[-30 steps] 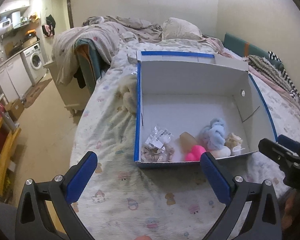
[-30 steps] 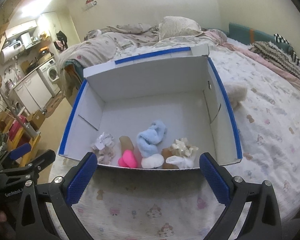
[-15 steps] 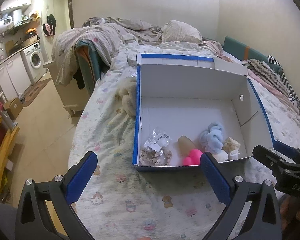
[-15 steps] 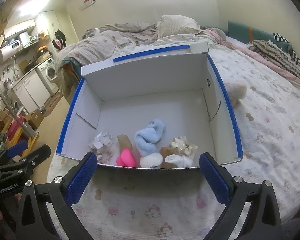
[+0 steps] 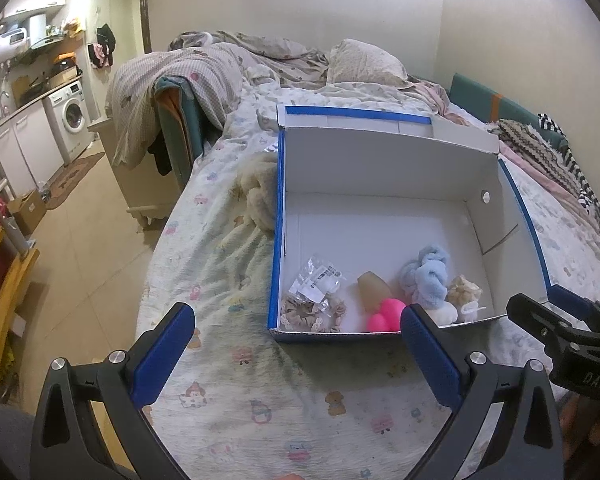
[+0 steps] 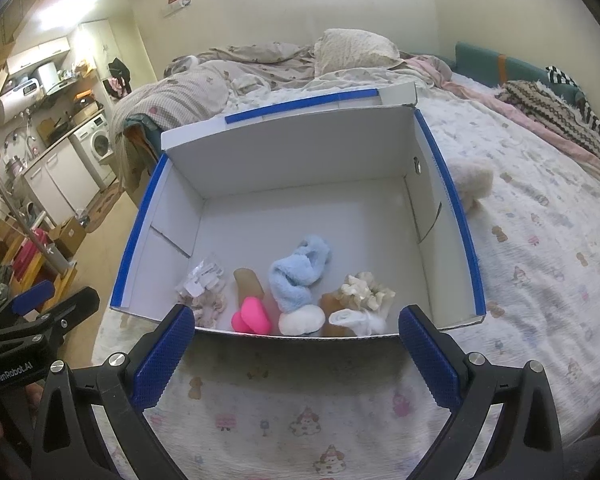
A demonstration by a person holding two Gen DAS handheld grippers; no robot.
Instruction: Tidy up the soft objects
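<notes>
Two hand-held grippers, both empty, jaws spread wide, hovering over the bedsheet (image 6: 540, 264) short of the near wall of the box.

Landmark: white cardboard box with blue-taped rim (image 6: 448, 184) (image 5: 278, 216), open-topped, resting on the bed.

Outside the box:
- Cream plush item (image 5: 260, 196), on the sheet against the box's left wall, about midway along it.
- Second cream plush item (image 6: 470, 178), against the right wall, toward the far end.

Inside the box, all bunched along the near wall, left to right:
- Clear plastic packet (image 6: 204, 276) on a patterned scrunchie (image 5: 314, 314), near-left corner.
- Tan sponge (image 6: 250, 282), long axis running near-to-far.
- Pink sponge (image 6: 252, 316), touching the near wall.
- Light blue fluffy scrunchie (image 6: 300, 274), roughly centre.
- White puff (image 6: 302, 318), just in front of the blue scrunchie.
- Cream scrunchie (image 6: 364, 290) over a white cloth piece (image 6: 358, 320), right of centre.

Key relation, judged: remaining work probably the two plush items outside. Left gripper (image 5: 296, 340) nearer the left-wall plush, forward and left of its fingers. Right gripper (image 6: 296, 340) nearer the right-wall plush, forward and right, well apart. Long axis of either plush: cannot tell. Approach past the box corner, clear of the wall.
</notes>
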